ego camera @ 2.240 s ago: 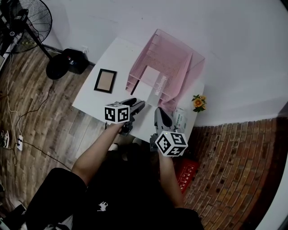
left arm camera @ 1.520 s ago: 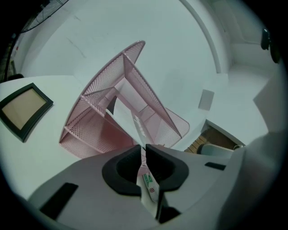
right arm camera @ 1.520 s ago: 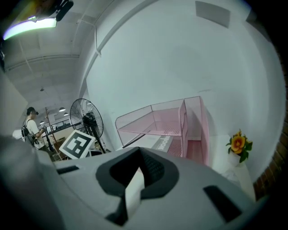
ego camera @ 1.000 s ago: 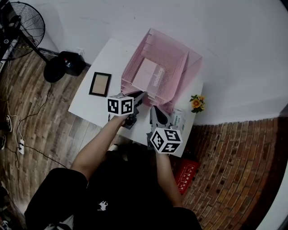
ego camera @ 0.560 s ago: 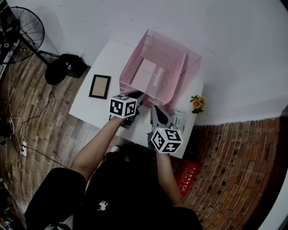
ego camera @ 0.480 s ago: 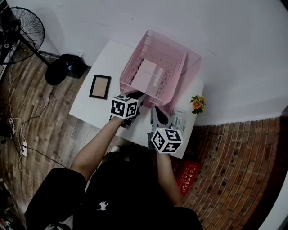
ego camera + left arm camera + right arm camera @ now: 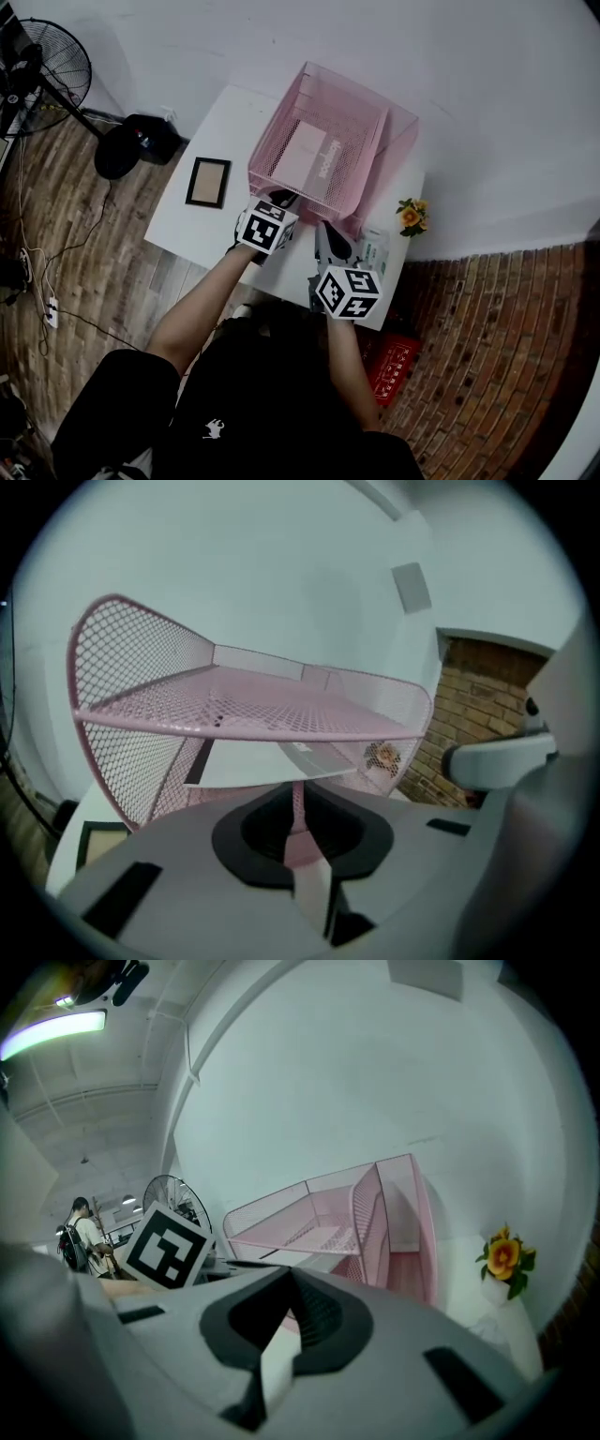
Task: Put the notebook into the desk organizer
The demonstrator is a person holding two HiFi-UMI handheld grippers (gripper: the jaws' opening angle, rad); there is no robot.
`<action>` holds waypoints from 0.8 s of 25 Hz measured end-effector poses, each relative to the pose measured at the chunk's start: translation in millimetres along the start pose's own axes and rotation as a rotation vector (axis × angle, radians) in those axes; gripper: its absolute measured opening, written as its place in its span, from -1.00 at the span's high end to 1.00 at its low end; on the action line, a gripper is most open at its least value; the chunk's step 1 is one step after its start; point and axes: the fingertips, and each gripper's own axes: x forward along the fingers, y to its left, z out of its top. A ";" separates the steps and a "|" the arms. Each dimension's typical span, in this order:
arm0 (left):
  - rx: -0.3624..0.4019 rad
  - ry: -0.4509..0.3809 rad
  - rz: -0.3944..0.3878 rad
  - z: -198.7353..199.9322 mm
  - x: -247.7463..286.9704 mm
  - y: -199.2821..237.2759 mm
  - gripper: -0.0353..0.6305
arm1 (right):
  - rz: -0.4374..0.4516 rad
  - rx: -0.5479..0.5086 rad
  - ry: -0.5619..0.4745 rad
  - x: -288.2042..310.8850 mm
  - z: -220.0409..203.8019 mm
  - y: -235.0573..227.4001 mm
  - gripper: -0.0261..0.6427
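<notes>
Left gripper (image 7: pixel 298 801) slightly parted, pinching nothing, parked at the desk organizer (image 7: pixel 397 141) mouth.
Just rolled and narrowed the jaws; pushed notebook (image 7: pixel 253 761) further in than moments ago, now flat on lower shelf, centre frame, just beyond the tips. Placement probably done, bar a nudge.

We are counting one left gripper (image 7: pixel 281 199), one right gripper (image 7: pixel 324 228); ahead, one organizer (image 7: pixel 398 150), one notebook (image 7: pixel 302 155); leftward, one frame (image 7: pixel 208 182), one fan (image 7: pixel 42 66); rightward, one flower (image 7: pixel 410 216).
</notes>
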 end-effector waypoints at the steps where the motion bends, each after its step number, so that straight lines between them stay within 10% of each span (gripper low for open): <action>1: 0.018 0.002 0.016 -0.2 0.2 1.2 0.83 | -0.001 0.001 0.000 0.1 0.0 -0.2 0.92; 20: 0.132 0.013 0.051 -10.3 -22.4 -7.7 0.88 | -0.030 -0.002 -0.051 -13.3 9.0 -0.2 0.92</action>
